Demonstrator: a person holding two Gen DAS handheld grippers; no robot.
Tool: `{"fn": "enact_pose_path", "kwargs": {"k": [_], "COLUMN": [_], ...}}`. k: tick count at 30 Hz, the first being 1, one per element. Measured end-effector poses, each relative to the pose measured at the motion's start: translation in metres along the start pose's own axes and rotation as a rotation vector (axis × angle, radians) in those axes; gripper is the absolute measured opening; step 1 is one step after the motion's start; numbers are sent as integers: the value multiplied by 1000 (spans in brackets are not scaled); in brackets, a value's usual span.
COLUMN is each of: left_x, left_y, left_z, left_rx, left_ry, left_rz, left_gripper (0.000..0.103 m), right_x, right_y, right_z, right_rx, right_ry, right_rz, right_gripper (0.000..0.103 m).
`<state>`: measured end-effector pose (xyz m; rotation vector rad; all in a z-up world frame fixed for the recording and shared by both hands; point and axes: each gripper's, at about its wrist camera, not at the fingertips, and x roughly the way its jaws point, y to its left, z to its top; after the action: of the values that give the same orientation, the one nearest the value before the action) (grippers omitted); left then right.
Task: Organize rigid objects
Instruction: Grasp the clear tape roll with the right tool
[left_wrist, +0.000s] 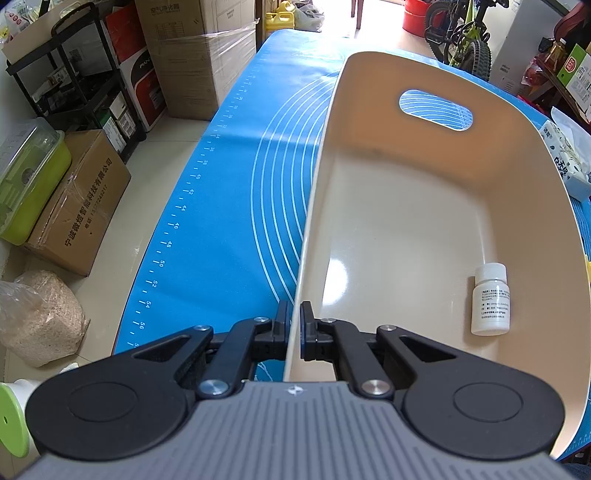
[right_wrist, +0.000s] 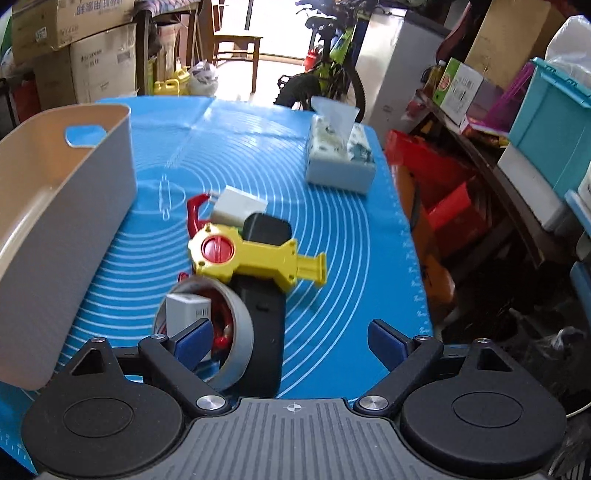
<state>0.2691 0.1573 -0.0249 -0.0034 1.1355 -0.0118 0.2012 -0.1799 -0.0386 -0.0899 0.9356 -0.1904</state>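
The left gripper (left_wrist: 294, 325) was clenched on the near wall of the beige bin (left_wrist: 436, 206), one finger outside and one inside, so the bin was pinned in place on the blue mat (left_wrist: 221, 206) covering the table. Inside the bin lay only a small white bottle (left_wrist: 490, 300), on its side against the right wall, with most of the floor bare.

The right gripper (right_wrist: 290, 339) was spread wide and grasping nothing. It hovered low over a pile just right of the bin: a roll of tape (right_wrist: 218, 332) on edge, a small white box (right_wrist: 188, 314) showing through its hole, a black strap-like piece (right_wrist: 264, 325), a yellow and red toy (right_wrist: 255, 258), a white charger (right_wrist: 238, 206) and a black block (right_wrist: 267, 229). A tissue box (right_wrist: 341, 158) sat well apart at the far edge.

The step in hand seemed to be picking the next piece from the pile. The tape roll looked like the sensible choice, being nearest, but the left finger (right_wrist: 194, 341) sat in front of its hole and the right finger hung far out over bare mat. It would pay to shift left and centre on the roll's wall, or straddle its width, before closing. The roll leaned against the black piece, so a slow close would avoid rolling it or dragging its neighbours. The left grip should hold the bin firm for the drop.
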Motion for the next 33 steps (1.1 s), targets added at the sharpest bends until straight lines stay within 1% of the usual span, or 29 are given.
{"fn": "enact_pose_path", "kwargs": {"k": [5,6,7,9,10,12,14,15,18,22,33], "left_x": [0,0,0,0,0,0,0,0,0,0,0], "left_y": [-2,-1,-1,-1,0,-1,-1,-1,-1,-1,-1], "left_z": [0,0,-1,-1,-1,-1,-1,0,0,-1,-1], "left_rx": [0,1,0,0,0,0,1,0,0,0,0], "left_ry": [0,0,0,0,0,0,0,0,0,0,0], "left_rz": [3,4,5,5,5,5,6,5,5,6,6], "left_gripper": [7,7,7,7,7,7,7,7,7,7,7], "right_x": [13,14,16,18,19,20,20,19,16,10,-14], "right_y": [7,8,10,13,14,14,14,15,16,13,7], "right_z": [-3,-3,-4,-4,-4,-5,-6,-6,-7,-6,6], "right_rx": [-1,2,2,10,14,31,49,53,58,82,112], "right_ry": [34,33,36,43,47,57,58,55,46,31,-49], "right_rz": [20,22,28,41,51,85,109,116,119,127,126], "right_gripper": [79,74,72,62,58,44,37,27,24,24,23]}}
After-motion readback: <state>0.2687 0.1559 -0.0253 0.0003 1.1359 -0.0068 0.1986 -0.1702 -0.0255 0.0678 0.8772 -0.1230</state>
